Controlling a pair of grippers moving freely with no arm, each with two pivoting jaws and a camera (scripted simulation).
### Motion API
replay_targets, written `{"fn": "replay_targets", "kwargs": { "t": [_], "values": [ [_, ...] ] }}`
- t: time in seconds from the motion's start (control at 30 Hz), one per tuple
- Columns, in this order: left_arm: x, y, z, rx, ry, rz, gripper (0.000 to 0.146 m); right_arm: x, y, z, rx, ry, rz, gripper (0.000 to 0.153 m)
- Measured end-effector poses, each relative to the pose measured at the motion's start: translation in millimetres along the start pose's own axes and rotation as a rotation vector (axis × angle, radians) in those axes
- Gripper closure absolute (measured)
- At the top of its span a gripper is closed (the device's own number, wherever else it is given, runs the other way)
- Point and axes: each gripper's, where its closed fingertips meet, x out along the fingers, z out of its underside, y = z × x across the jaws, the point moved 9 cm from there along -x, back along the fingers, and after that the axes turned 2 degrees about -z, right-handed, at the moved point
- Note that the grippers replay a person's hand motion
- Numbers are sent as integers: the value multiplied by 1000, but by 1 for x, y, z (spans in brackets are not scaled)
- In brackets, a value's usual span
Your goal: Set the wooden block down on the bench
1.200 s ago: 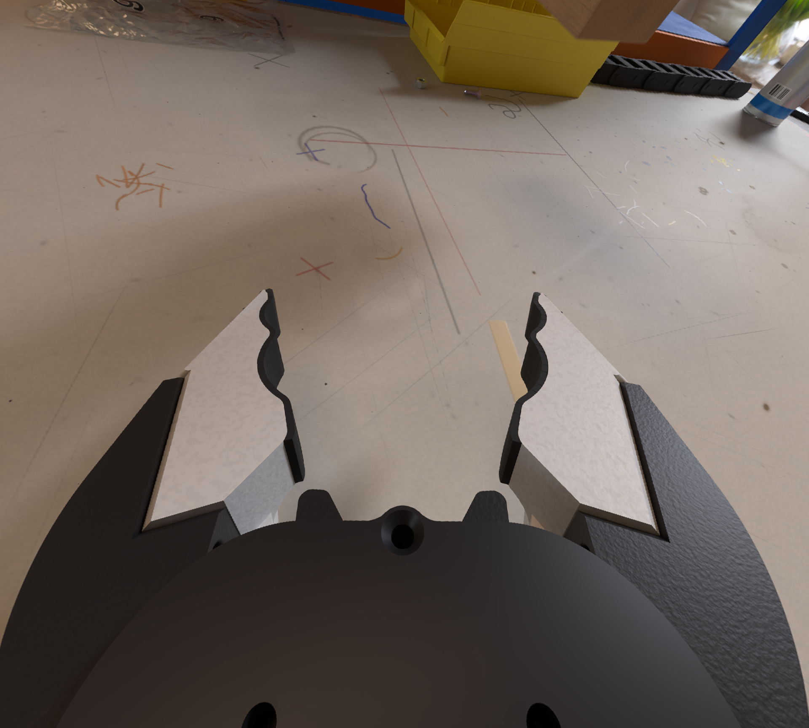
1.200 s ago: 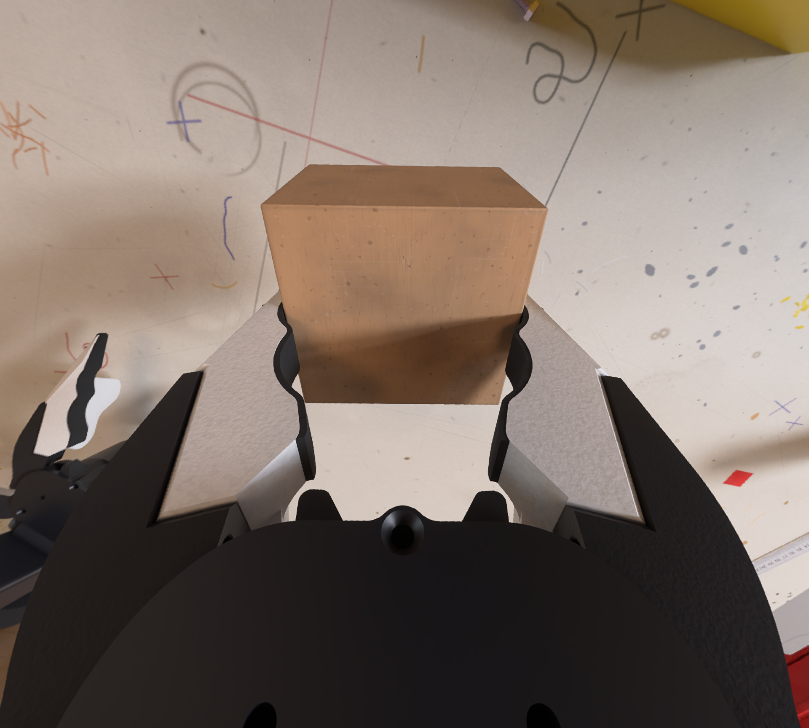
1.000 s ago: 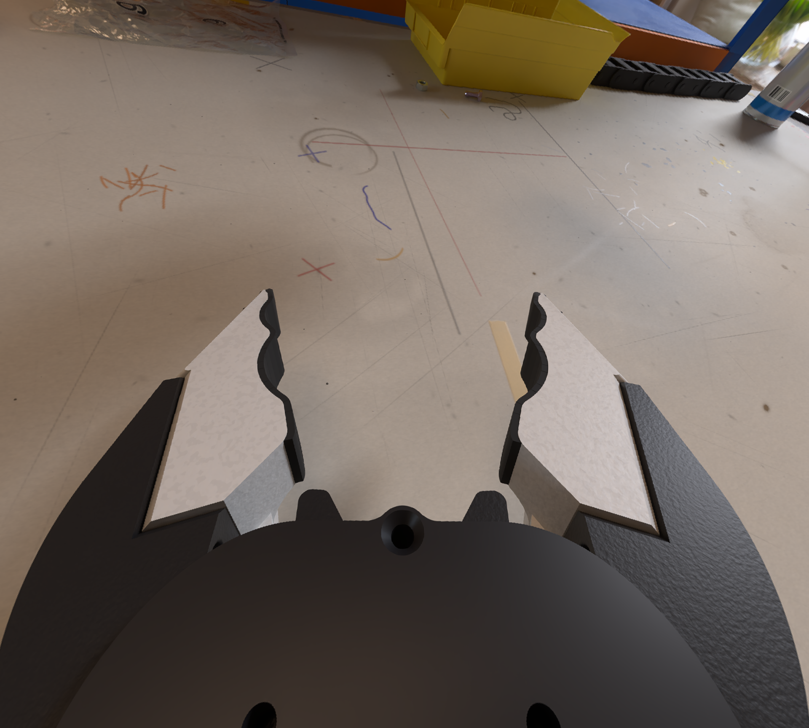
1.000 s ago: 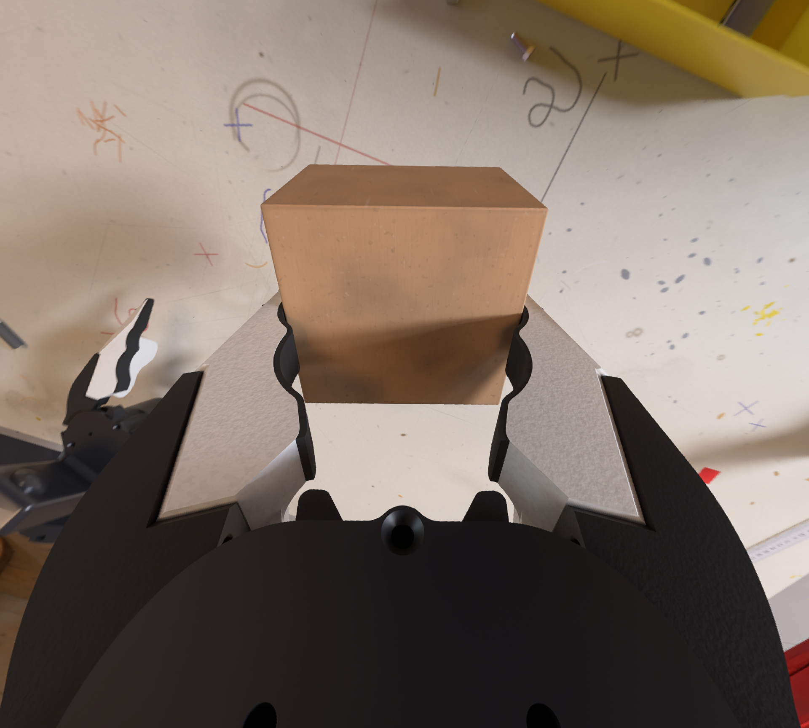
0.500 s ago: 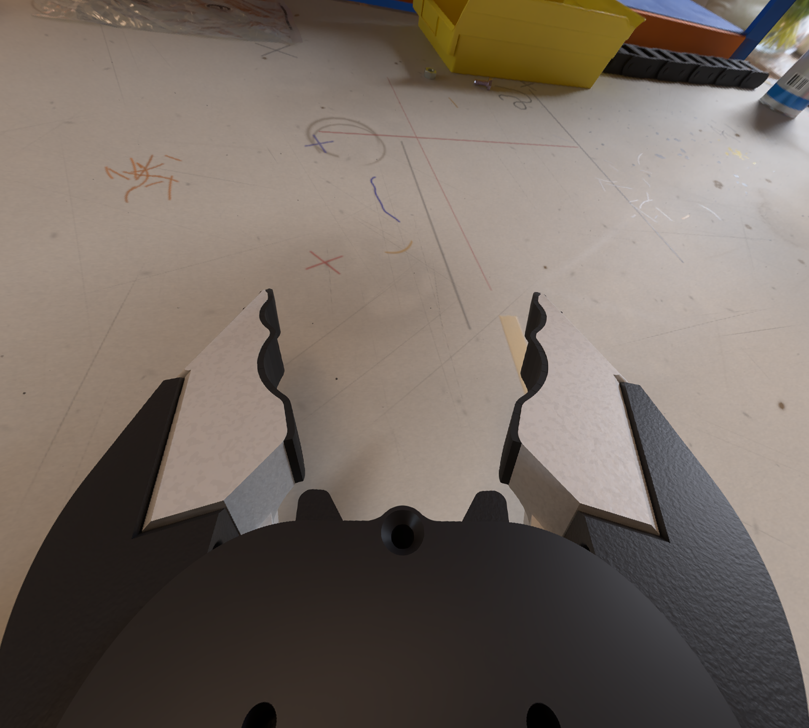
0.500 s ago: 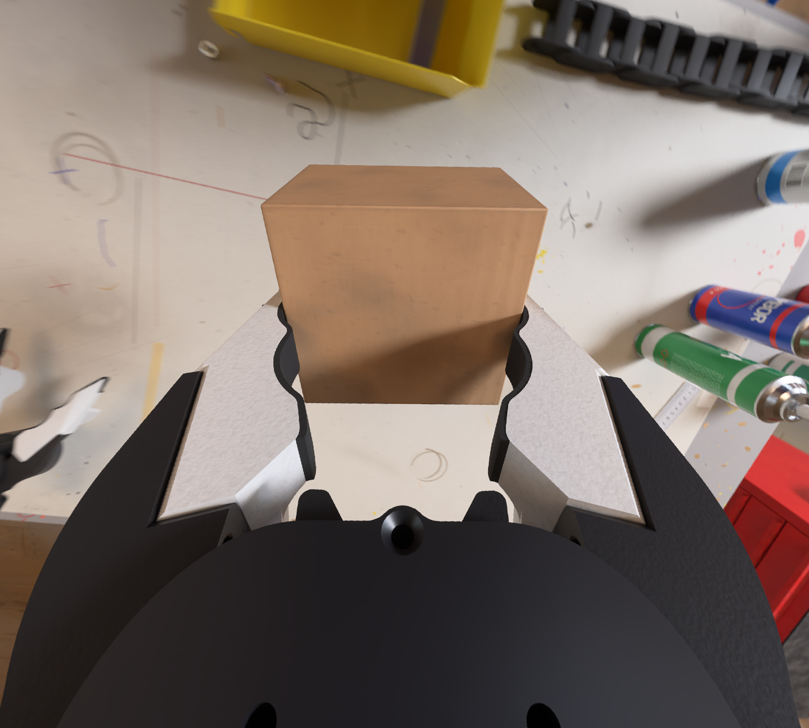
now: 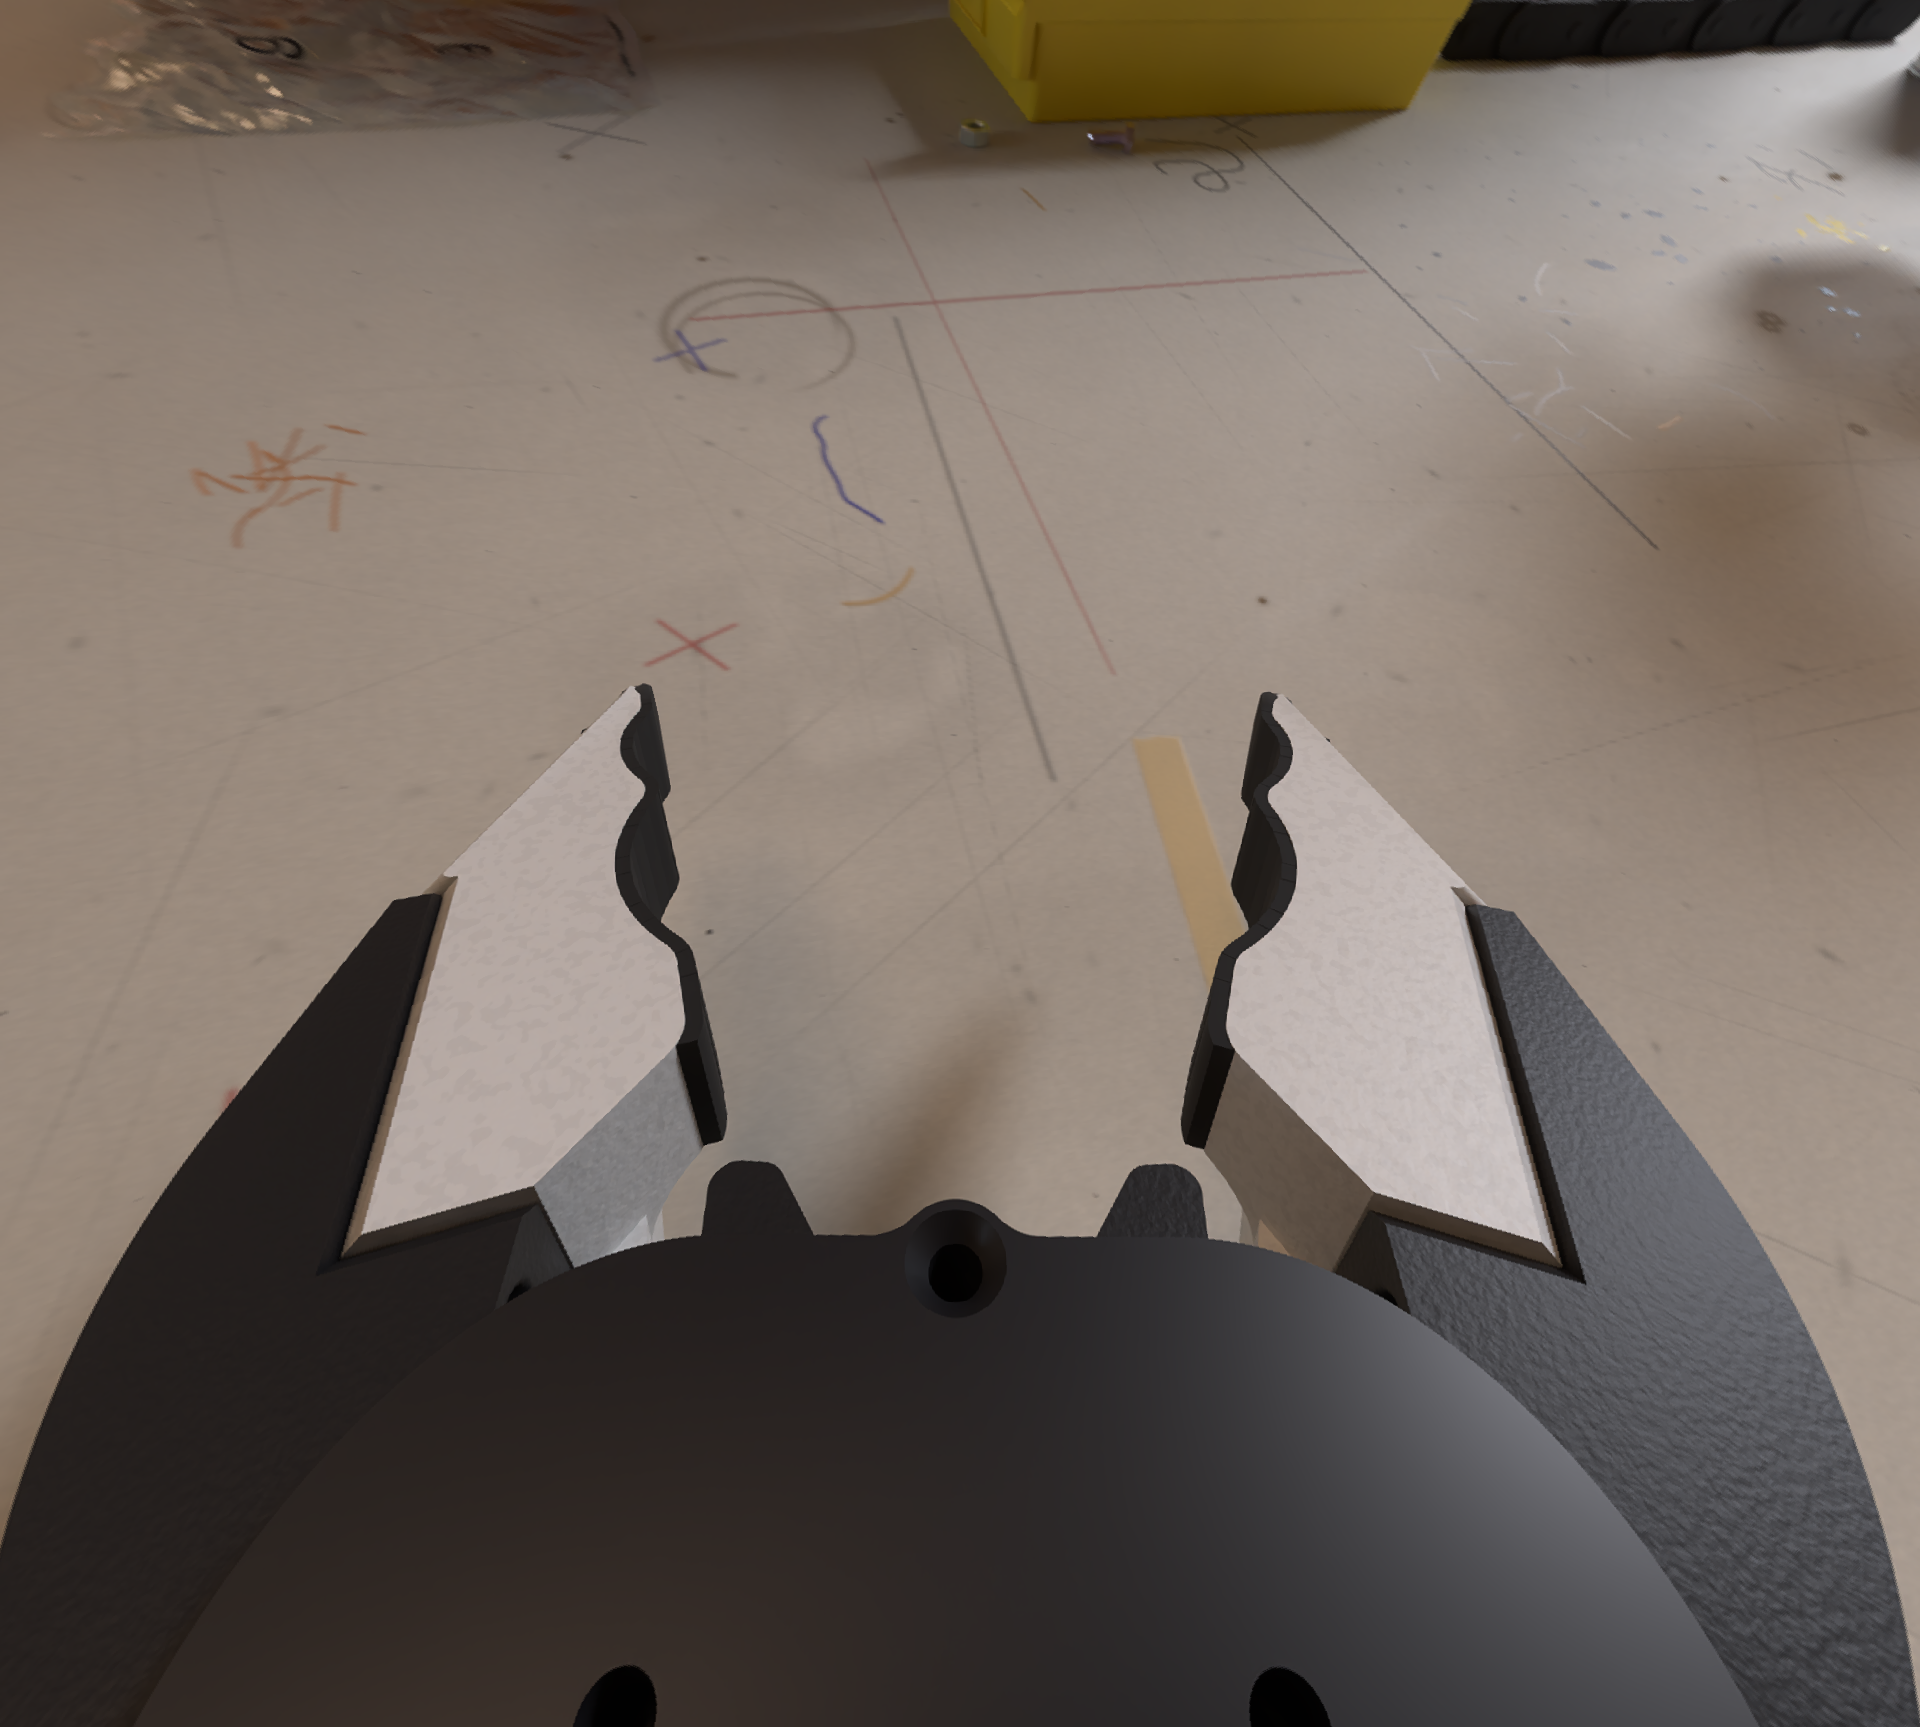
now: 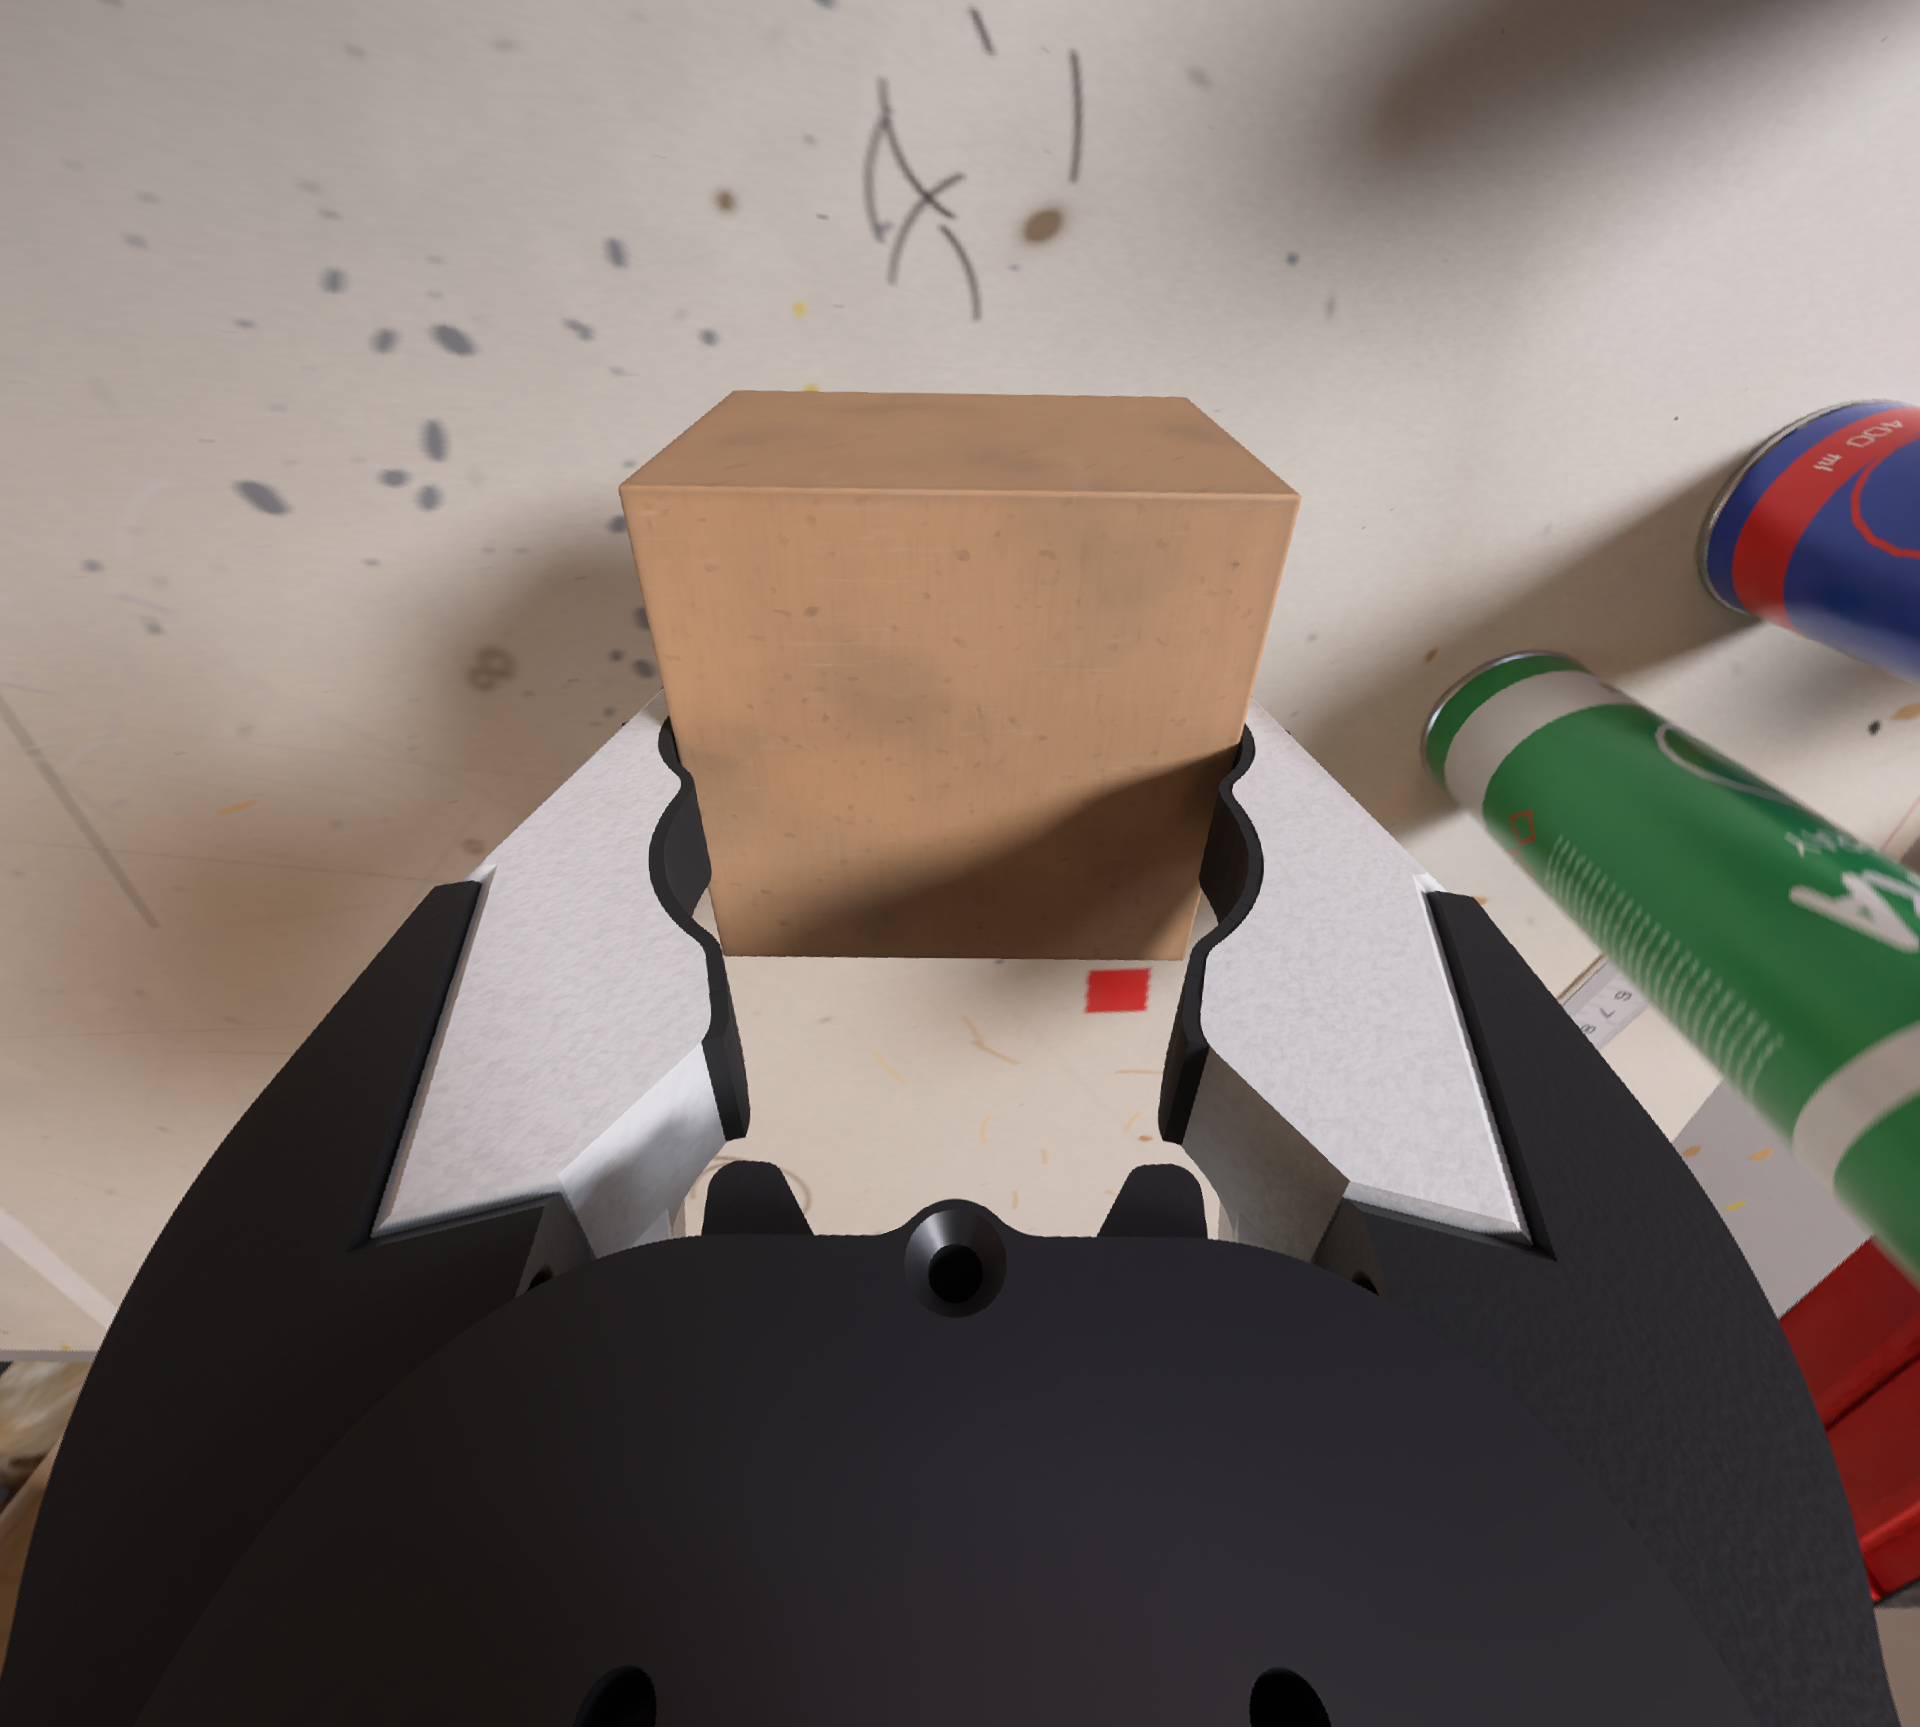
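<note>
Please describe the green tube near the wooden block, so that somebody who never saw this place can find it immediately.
Start from the pale, paint-speckled bench and the right gripper, shut on the wooden block. To the block's right two printed tubes lie on their sides. The green tube is the nearer one, with a white band at its end; its neighbour, the blue tube, is blue and red.

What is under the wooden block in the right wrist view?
The wooden block, clamped in the right gripper, has pale, paint-speckled bench beneath it. A small red square shows just past its near edge. The bench directly below is covered by the block.
</note>
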Motion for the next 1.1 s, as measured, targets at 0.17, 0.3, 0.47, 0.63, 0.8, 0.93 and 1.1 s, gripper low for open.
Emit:
{"fn": "replay_targets", "kwargs": {
  "t": [0.17,0.3,0.47,0.63,0.8,0.93,1.1],
  "values": [
    [5,10,2,14,-16,14,35,37,25,-16,-24,-49,-12,55],
    [5,13,2,37,-14,-11,35,58,31,-29,-66,-87,18,55],
    [9,14,3,46,-30,-17,36,66,36,-42,-90,-70,10,55],
    [17,12,10,26,-58,-4,36,68,39,-47,-92,-13,-11,45],
    [20,12,12,-8,-85,41,34,70,42,-47,-105,10,-25,37],
    [20,12,12,-1,-79,39,34,69,40,-46,-144,-2,-13,36],
    [20,15,13,11,-73,41,35,70,39,-45,-143,6,-12,33]
  ]
}}
